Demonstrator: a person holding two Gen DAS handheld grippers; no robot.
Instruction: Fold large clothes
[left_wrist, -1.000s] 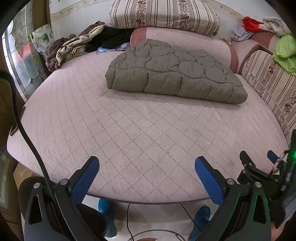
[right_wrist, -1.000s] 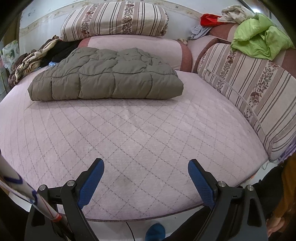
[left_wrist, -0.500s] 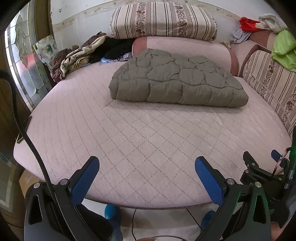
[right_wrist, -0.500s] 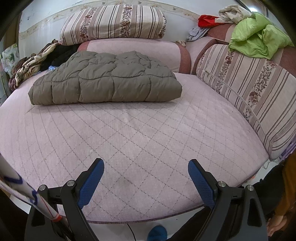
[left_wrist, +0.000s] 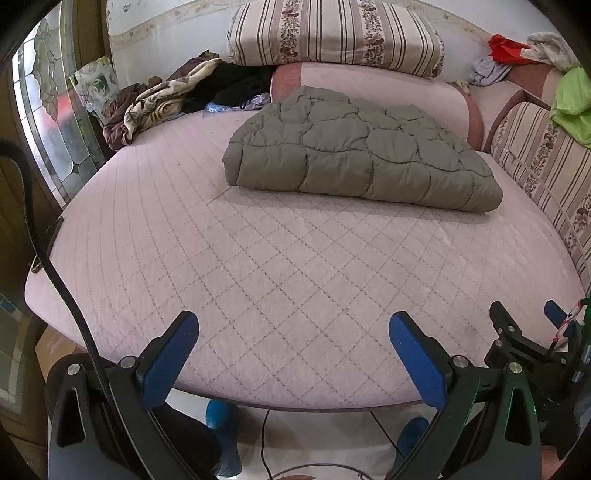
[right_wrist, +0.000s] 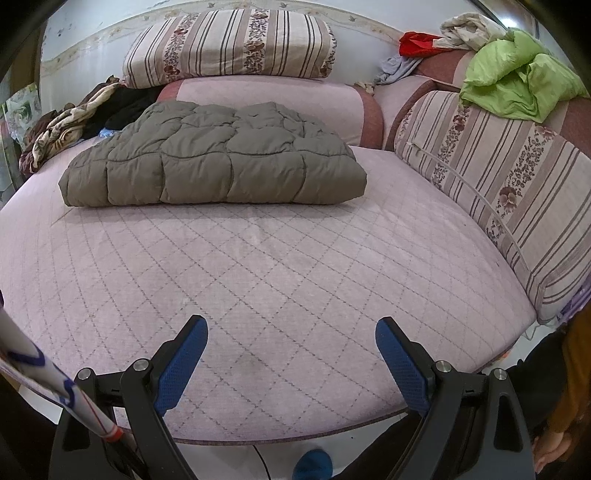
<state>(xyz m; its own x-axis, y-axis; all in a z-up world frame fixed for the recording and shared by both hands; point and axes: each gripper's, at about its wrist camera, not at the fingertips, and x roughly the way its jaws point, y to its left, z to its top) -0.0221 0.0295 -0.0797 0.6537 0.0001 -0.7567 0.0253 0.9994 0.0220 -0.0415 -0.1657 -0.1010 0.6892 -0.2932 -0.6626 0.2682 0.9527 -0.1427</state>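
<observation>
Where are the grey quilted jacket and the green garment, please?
grey quilted jacket (right_wrist: 221, 162): right wrist view, middle of its folded top.
green garment (right_wrist: 517, 81): right wrist view, centre of the crumpled heap on the backrest.

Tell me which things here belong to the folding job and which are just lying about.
Job:
- grey quilted coat, folded flat on the bed
- pink quilted bed, the folding surface
- left tongs and right tongs, both open and empty

Lying about:
- green garment
- red cloth
- striped pillow
- heap of patterned clothes
</observation>
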